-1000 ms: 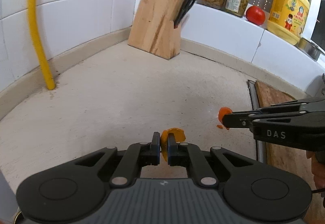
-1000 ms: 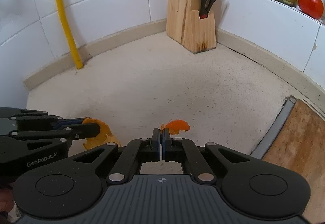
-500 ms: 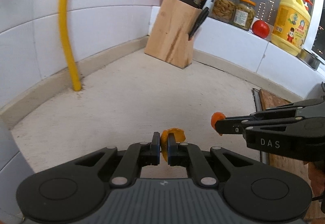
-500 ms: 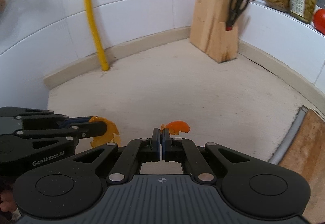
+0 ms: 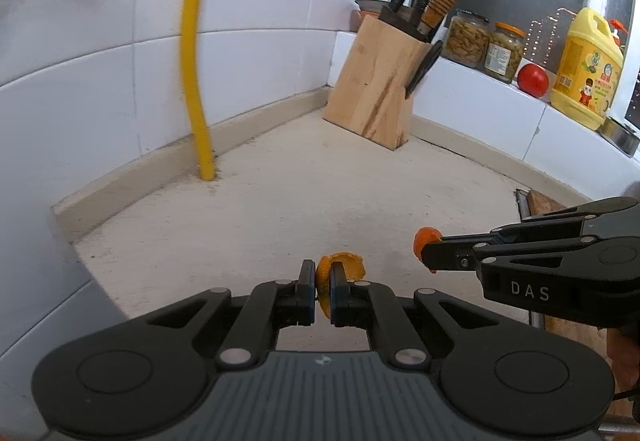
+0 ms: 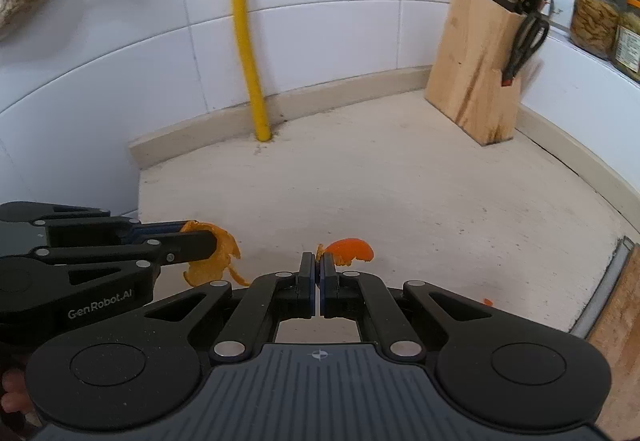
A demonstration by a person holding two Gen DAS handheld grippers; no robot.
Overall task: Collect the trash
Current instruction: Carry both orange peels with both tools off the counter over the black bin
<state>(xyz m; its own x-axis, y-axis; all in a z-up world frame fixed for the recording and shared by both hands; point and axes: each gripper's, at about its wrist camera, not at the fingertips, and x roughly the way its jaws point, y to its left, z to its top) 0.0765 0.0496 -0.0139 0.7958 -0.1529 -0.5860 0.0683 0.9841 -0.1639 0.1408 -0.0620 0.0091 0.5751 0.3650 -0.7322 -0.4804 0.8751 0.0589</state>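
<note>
My left gripper [image 5: 322,273] is shut on a piece of orange peel [image 5: 347,265] and holds it above the pale stone counter [image 5: 312,197]. It also shows in the right wrist view [image 6: 196,241], with its curled peel [image 6: 218,253] hanging from the tips. My right gripper [image 6: 319,265] is shut on a smaller, redder piece of orange peel [image 6: 352,249]. In the left wrist view the right gripper [image 5: 430,253] comes in from the right with its peel [image 5: 424,239] at the tips. A tiny orange scrap [image 6: 487,301] lies on the counter.
A wooden knife block [image 5: 380,89] with knives and scissors stands in the far corner. A yellow pipe [image 5: 196,61] runs up the tiled wall. Jars [image 5: 468,39], a tomato [image 5: 533,80] and a yellow bottle [image 5: 586,69] sit on the ledge. A wooden board [image 6: 616,325] lies at the right.
Both grippers have lifted and pulled back toward the counter's left front edge, each still holding its peel. More of the wall and the counter's left end shows now.
</note>
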